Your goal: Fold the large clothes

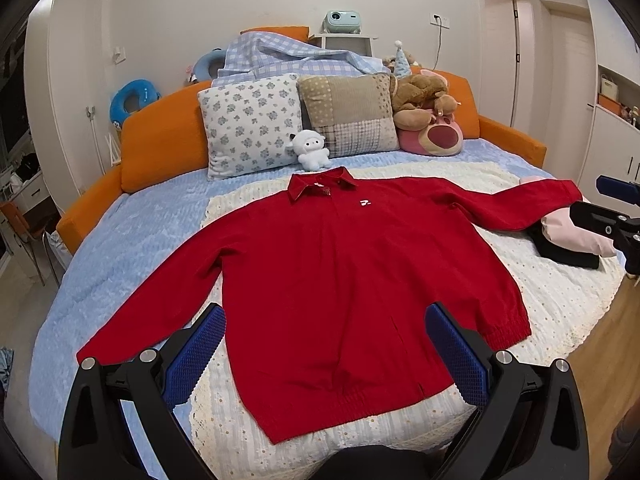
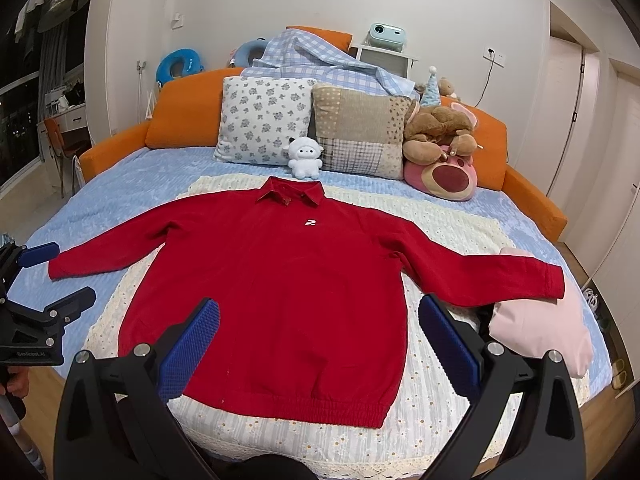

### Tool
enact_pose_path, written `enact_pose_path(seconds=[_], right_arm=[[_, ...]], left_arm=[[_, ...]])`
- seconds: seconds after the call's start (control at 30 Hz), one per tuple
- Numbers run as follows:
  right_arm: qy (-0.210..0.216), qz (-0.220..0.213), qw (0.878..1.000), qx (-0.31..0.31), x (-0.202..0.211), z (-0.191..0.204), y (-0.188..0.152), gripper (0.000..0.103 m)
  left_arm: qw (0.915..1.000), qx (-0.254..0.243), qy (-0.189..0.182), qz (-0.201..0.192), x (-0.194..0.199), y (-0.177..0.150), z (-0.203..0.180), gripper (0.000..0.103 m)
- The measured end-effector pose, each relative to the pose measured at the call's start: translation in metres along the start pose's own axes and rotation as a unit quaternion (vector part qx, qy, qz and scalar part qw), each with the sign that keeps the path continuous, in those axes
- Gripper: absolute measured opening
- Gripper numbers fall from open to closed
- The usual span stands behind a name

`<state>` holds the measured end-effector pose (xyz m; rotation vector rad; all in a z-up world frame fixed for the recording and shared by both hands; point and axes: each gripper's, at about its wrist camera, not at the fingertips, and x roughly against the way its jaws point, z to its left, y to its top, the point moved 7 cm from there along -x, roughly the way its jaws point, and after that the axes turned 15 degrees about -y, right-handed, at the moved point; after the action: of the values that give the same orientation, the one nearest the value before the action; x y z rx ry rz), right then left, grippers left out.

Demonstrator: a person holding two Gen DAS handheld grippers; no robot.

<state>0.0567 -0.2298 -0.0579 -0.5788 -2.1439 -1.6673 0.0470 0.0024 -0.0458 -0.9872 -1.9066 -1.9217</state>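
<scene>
Our left gripper hangs wide and empty over the hem of the red jacket, which lies flat, sleeves out, on the bed. Our right gripper is equally wide. Pinching only the top layer could bunch the fold, and the right sleeve could drag the pink garment.

Both wrist cameras look from the foot of the bed toward its headboard, angled slightly downward. The left wrist view stands nearer the left corner, the right wrist view nearer the right. Both share the red jacket and pillows, seen from close above the foot edge.
</scene>
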Motion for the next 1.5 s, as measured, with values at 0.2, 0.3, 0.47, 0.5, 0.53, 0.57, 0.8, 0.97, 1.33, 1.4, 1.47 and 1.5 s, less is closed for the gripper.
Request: enact_pose_path(seconds=[0.2,0.3,0.47,0.5,0.53,0.57,0.8,0.97,1.33,1.4,1.47,1.5], right_arm=[[0.0,-0.001,1.0,0.0,0.0,0.001,0.0,0.099],[0.0,-0.002,1.0,0.0,0.0,0.002,0.0,0.099],[0.0,-0.006,1.0,-0.003,0.003,0.002,0.001,0.099],[-0.001,-0.007,1.0,-0.003,0.004,0.002,0.001,0.099],[-0.001,-0.008,1.0,-0.004,0.006,0.001,0.001,0.099],[-0.001,-0.01,1.0,-0.005,0.007,0.001,0.001,0.099],[-0.001,-0.01,1.0,-0.005,0.008,0.0,0.001,0.099],[0.0,-0.013,1.0,-0.007,0.01,0.001,0.002,0.099],[0.001,-0.016,1.0,-0.01,0.014,0.001,0.003,0.099],[0.001,-0.016,1.0,-0.011,0.015,0.001,0.004,0.099],[0.001,-0.016,1.0,-0.011,0.014,0.001,0.004,0.098],[0.001,-0.016,1.0,-0.01,0.014,0.001,0.004,0.099]], left_arm=[[1.0,0.003,0.002,-0.005,0.005,0.001,0.002,0.101],[0.9999,0.007,0.002,-0.009,0.008,0.003,0.003,0.101],[0.9998,0.011,0.004,-0.014,0.012,0.005,0.003,0.101],[0.9998,0.01,0.006,-0.015,0.013,0.006,0.003,0.101],[0.9998,0.009,0.008,-0.017,0.014,0.007,0.003,0.101],[0.9998,0.009,0.009,-0.018,0.015,0.007,0.002,0.101],[0.9997,0.008,0.006,-0.02,0.016,0.009,-0.001,0.101],[0.9997,0.012,0.004,-0.022,0.016,0.01,-0.003,0.101],[0.9995,0.016,0.002,-0.027,0.018,0.014,-0.005,0.101],[0.9995,0.016,0.002,-0.028,0.018,0.014,-0.005,0.101],[0.9994,0.018,0.002,-0.03,0.017,0.015,-0.005,0.101],[0.9993,0.02,0.001,-0.031,0.018,0.015,-0.005,0.101]])
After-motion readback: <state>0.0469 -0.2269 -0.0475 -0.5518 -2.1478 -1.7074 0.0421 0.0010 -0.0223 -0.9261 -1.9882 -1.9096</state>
